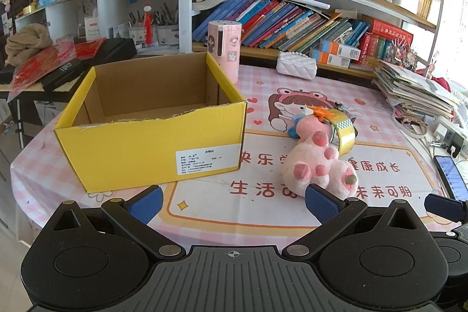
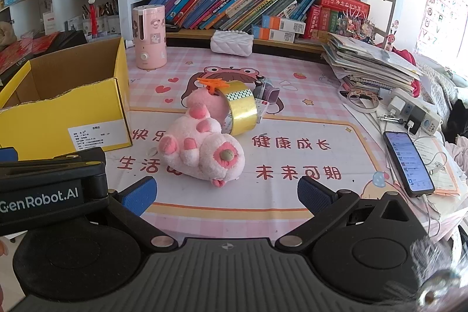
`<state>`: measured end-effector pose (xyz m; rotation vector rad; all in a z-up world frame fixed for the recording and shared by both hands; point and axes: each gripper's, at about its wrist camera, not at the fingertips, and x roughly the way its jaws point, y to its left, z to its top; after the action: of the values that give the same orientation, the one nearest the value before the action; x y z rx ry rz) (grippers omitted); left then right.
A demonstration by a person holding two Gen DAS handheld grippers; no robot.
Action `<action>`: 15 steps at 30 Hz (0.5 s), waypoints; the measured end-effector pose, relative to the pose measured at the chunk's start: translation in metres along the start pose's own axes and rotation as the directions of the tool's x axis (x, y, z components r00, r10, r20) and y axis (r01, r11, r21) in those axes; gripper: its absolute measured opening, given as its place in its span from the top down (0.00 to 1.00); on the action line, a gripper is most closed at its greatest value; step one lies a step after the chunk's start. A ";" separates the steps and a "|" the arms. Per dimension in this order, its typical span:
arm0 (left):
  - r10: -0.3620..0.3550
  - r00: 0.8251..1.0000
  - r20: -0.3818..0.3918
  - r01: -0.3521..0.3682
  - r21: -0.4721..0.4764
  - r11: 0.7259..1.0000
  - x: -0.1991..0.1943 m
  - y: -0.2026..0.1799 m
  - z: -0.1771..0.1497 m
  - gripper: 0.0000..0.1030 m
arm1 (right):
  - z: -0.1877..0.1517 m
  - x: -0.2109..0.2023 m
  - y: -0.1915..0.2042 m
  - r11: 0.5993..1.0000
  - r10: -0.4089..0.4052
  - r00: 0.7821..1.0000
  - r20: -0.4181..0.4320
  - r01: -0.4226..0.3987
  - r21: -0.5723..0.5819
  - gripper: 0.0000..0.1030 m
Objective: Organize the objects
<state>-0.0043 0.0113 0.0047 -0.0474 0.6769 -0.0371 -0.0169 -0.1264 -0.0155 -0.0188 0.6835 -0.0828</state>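
Nothing is packed yet — the yellow box looks empty, and the pink plush toy lies on the table just right of it, with a roll of gold tape against it. The left gripper and right gripper are both wide apart, holding nothing. Next move, likely: the right one reaches forward — closing on the toy.

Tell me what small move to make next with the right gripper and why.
Probably ease the right gripper forward so its open jaws straddle the pink plush toy. The toy lies on the table just ahead of the fingers, nearer than the gold tape roll leaning behind it, and the yellow box stands open and looks empty to its left.
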 end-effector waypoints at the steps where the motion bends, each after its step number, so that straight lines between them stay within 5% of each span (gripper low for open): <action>1: -0.001 1.000 -0.001 0.001 -0.001 1.000 0.000 0.003 0.000 0.00 | 0.000 0.000 0.000 1.000 0.000 1.000 0.000 0.000 0.000 0.00; 15: -0.005 1.000 -0.008 0.005 0.017 1.000 0.005 0.001 -0.003 0.00 | -0.003 0.005 0.000 1.000 -0.011 1.000 -0.017 0.011 -0.005 0.00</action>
<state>-0.0021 0.0121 -0.0013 -0.0327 0.6846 -0.0479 -0.0149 -0.1267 -0.0204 -0.0263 0.7004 -0.0921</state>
